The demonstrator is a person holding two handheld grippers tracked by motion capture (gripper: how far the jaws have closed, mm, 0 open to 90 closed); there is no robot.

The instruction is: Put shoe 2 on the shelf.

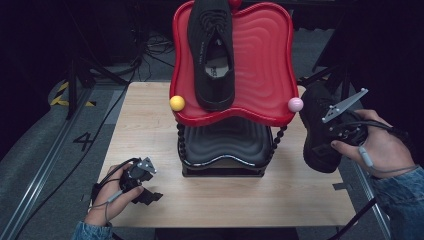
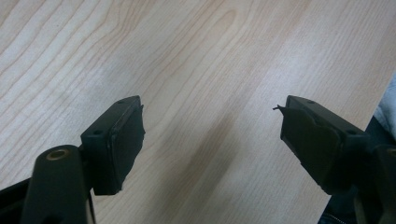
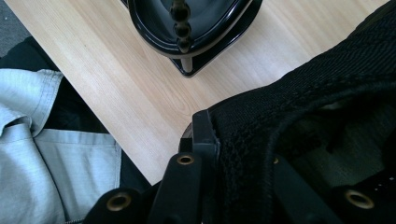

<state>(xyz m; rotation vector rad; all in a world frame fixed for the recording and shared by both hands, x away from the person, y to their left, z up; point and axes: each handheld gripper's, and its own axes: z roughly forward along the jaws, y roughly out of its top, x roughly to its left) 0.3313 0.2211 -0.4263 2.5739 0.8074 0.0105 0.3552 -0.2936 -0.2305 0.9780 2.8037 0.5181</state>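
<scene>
A: From above, where is the second black knit lace-up shoe [image 1: 316,131]?

B: Off the table's right edge, carried by the right gripper [image 1: 334,131].

A: And the left gripper [image 2: 211,135]?

B: Its own view: jaws wide apart, empty, over bare wood.

A: The right's view?

B: Jaws clamp the soft collar; likely light, floppy.

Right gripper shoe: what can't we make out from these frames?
- Held shoe, high view: collar hidden behind the right gripper and hand.
- Same shoe, right gripper view: toe and sole cut off by the frame edges.
- Inner jaw: buried inside the shoe opening, contact unclear.
</scene>
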